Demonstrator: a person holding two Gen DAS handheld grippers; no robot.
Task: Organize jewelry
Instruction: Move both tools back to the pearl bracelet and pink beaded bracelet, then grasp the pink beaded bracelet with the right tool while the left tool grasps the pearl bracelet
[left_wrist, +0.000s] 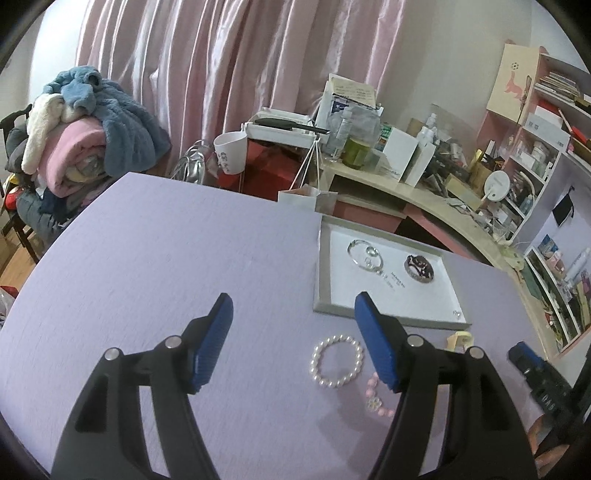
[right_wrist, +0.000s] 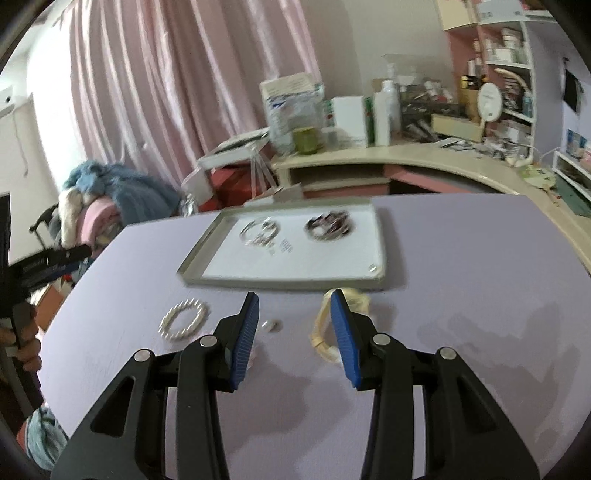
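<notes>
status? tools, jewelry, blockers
Left tool and right tool open, empty. Pearl bracelet on table, outside tray. Nothing blocking.

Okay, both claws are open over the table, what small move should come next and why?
Probably lower the right claw onto the small ring lying just ahead between its fingers. It is open and empty, the tray already holds a silver bangle and a dark bracelet, and this ring is the loose piece nearest it.

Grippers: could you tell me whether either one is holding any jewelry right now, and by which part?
Nothing is held. The left gripper and right gripper both have open, empty jaws above the table.
</notes>
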